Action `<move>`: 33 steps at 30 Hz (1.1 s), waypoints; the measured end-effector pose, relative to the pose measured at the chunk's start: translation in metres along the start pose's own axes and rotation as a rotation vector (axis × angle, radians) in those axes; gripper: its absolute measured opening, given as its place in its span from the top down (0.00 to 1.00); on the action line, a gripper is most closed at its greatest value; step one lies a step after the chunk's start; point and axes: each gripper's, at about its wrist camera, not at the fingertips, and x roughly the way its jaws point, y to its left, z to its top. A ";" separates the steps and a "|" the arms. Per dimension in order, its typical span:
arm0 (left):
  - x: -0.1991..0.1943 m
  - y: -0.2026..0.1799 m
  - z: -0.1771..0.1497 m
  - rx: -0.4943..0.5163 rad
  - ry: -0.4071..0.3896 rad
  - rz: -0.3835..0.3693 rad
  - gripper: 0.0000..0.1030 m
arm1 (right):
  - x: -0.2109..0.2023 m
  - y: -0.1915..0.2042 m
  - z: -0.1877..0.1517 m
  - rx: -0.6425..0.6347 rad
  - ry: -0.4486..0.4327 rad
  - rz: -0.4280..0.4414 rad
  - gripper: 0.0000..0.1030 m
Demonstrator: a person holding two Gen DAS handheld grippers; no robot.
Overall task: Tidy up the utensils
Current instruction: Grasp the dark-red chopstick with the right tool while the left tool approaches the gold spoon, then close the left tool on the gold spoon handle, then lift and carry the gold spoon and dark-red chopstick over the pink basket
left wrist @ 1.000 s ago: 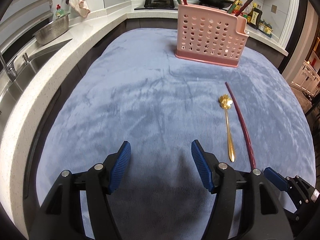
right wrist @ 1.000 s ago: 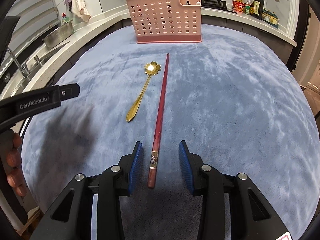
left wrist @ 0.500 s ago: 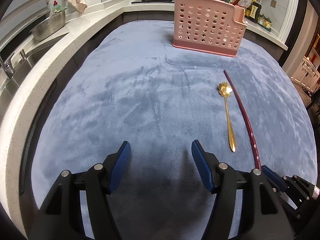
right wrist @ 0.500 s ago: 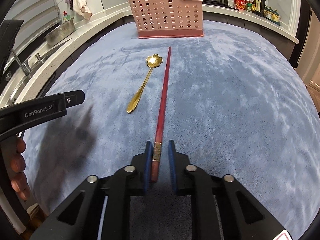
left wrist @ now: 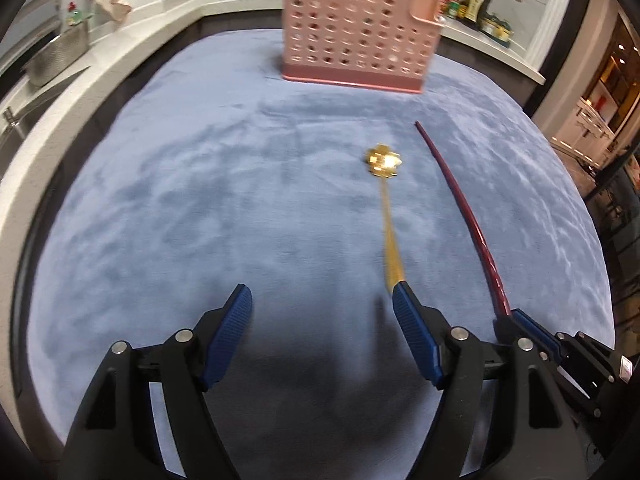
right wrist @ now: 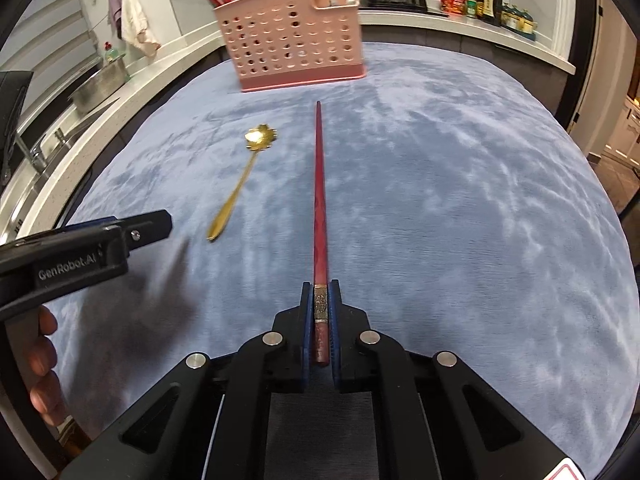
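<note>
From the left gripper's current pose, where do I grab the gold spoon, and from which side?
Judging by its pose, take the gold spoon by its slim handle, near the pointed tail by the open left gripper. It lies flat on the blue cloth, flower-shaped bowl toward the pink basket, so come from above, fingers straddling the handle crosswise.

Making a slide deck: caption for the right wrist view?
Right gripper shut on red chopstick; gold spoon beside it, pink caddy beyond.

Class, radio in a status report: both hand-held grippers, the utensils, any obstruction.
Right hand-held gripper shut on red chopstick. Left hand-held gripper open, empty, jaws just widened, beside gold spoon. Path to pink holder clear.
</note>
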 end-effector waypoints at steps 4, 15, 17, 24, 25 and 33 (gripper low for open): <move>0.009 -0.012 0.006 0.002 -0.003 -0.038 0.33 | -0.001 -0.004 -0.001 0.007 0.000 0.001 0.93; 0.024 -0.016 0.009 0.010 0.006 -0.070 0.76 | 0.000 -0.006 -0.002 0.014 0.003 0.013 0.93; 0.023 -0.015 0.009 0.016 0.010 -0.086 0.89 | 0.000 -0.005 -0.002 0.013 0.002 0.012 0.93; 0.010 -0.012 0.008 0.041 0.000 -0.084 0.89 | 0.000 -0.005 -0.002 0.015 0.005 0.013 0.93; 0.006 -0.012 0.009 0.046 -0.008 -0.079 0.90 | -0.001 -0.004 -0.001 0.017 0.006 0.016 0.93; -0.033 -0.006 0.021 0.049 -0.082 -0.076 0.90 | -0.032 0.000 0.014 0.013 -0.061 0.038 0.93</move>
